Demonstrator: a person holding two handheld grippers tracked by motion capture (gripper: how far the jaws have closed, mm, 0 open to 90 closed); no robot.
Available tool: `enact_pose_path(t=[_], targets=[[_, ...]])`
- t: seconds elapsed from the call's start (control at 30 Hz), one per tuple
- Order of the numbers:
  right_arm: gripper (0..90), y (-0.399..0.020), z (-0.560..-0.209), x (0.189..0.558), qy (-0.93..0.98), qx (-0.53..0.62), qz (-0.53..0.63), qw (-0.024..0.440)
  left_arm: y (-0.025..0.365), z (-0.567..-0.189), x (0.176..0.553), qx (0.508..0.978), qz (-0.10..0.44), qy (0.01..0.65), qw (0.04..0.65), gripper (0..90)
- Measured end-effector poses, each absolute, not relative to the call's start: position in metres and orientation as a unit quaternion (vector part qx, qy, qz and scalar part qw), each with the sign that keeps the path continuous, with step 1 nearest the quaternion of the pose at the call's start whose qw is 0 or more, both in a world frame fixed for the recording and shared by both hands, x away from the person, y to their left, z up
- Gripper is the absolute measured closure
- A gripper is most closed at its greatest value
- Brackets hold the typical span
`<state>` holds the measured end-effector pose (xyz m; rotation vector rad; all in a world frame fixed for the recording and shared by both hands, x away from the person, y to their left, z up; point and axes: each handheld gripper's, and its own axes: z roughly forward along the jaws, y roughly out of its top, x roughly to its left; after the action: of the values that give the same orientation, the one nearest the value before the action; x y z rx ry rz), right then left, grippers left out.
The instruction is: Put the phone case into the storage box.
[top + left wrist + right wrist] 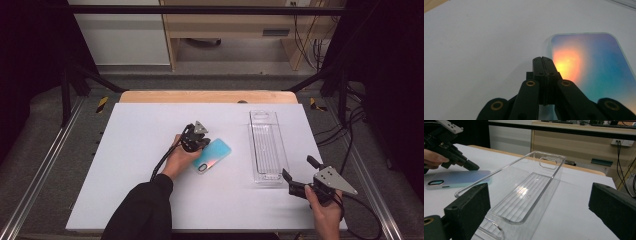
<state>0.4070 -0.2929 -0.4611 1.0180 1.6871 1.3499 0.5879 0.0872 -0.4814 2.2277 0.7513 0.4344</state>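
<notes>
Right tool (296, 181) gaping beside clear tray (265, 148), left tool (201, 146) clenched (nothing held) at phone case (214, 155)

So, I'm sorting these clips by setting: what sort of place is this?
Probably a lab or workshop recording station: a white table inside a black metal frame, loose cables by a wooden bench behind, and a person working hand-held tongs.

Counts: 1 phone case (213, 155), 1 clear tray (265, 146), 1 white mat (140, 150) on 1 wood table (150, 96). 2 grippers: left (199, 145), right (296, 175). 2 hands, 1 per gripper.
</notes>
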Motion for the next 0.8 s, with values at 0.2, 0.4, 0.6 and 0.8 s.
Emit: enact_pose_path(t=[0.2,0.4,0.6,0.8], targets=[[3.8,-0.293,-0.461,0.407,0.657,0.395,0.526,0.369,0.086,-0.483,0.573,0.868,0.164,0.283,0.374,90.0],[3.7,-0.292,-0.461,0.407,0.657,0.397,0.525,0.366,0.086,-0.484,0.559,0.869,0.16,0.273,0.381,90.0],[3.6,-0.292,-0.461,0.407,0.657,0.396,0.527,0.366,0.084,-0.485,0.549,0.872,0.157,0.258,0.384,90.0],[3.4,-0.292,-0.461,0.407,0.658,0.396,0.527,0.364,0.079,-0.485,0.542,0.875,0.154,0.248,0.386,90.0]])
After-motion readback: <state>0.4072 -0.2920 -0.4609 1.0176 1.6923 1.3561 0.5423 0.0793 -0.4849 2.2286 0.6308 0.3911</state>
